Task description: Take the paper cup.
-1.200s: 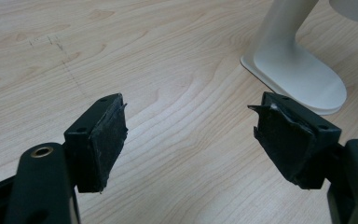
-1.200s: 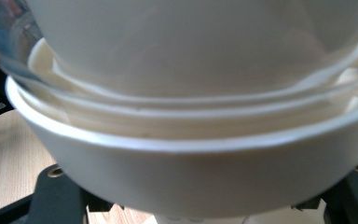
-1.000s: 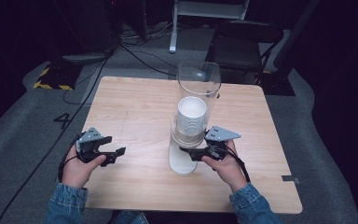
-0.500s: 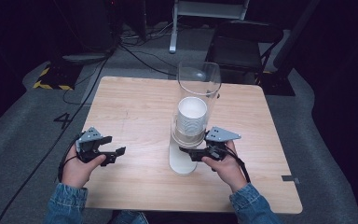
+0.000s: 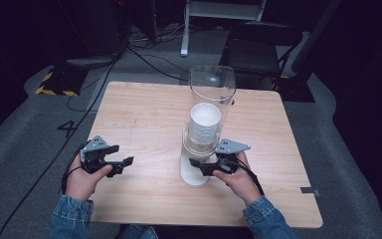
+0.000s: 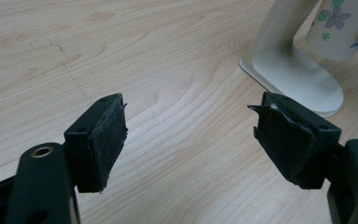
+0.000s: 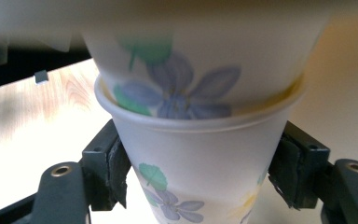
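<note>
the bottom cup (image 7: 200,168), its base cut off, is gripped by the right gripper (image 7: 198,172); the left gripper (image 6: 191,135) is held open above the tabletop (image 6: 168,60).

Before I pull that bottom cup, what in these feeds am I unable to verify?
- Right gripper view: whether the right gripper fingers actually press the lowest floral paper cup; their pads sit at its sides, contact unclear.
- High view: the number of stacked cups; the clear plastic dispenser tube blurs them.
- Left gripper view: the white dispenser stand is cut off by the top edge.
</note>
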`<state>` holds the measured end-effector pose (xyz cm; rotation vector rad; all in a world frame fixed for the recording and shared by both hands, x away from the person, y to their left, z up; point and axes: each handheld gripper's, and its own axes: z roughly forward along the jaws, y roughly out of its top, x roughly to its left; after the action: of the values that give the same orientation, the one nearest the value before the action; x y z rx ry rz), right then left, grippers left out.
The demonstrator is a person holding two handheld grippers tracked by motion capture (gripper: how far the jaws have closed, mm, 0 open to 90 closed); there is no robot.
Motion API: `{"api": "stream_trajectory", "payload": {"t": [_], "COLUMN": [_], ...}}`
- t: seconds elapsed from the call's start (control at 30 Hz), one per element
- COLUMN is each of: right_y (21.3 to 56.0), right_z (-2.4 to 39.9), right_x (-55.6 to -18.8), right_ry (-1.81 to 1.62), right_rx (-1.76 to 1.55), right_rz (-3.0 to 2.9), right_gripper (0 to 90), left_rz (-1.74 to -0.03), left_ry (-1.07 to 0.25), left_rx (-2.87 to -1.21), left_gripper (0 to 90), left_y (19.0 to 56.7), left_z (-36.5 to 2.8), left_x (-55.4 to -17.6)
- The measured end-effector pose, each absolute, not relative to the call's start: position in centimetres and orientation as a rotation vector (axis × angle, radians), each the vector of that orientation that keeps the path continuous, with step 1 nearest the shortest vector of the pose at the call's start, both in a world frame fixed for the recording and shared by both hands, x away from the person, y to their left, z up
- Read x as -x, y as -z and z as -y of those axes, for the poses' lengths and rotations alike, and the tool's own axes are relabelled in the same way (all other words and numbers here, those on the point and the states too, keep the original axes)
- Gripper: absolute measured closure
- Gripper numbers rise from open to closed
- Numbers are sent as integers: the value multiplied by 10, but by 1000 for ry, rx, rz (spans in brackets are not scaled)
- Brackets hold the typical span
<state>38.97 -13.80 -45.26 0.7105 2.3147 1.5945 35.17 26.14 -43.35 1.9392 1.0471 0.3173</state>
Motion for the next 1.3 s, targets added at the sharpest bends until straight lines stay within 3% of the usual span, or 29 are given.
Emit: {"api": "stream_trajectory", "payload": {"t": [1.3], "right_y": [451], "right_z": [198], "right_x": [-374], "right_ry": [-1344], "right_rx": [-756], "right_rz": [-2397], "right_gripper": [295], "left_rz": [-1037], "left_ry": [-284], "left_rx": [-1950], "left_gripper": [245], "left_y": [438], "left_z": [-252], "left_x": [-367]}}
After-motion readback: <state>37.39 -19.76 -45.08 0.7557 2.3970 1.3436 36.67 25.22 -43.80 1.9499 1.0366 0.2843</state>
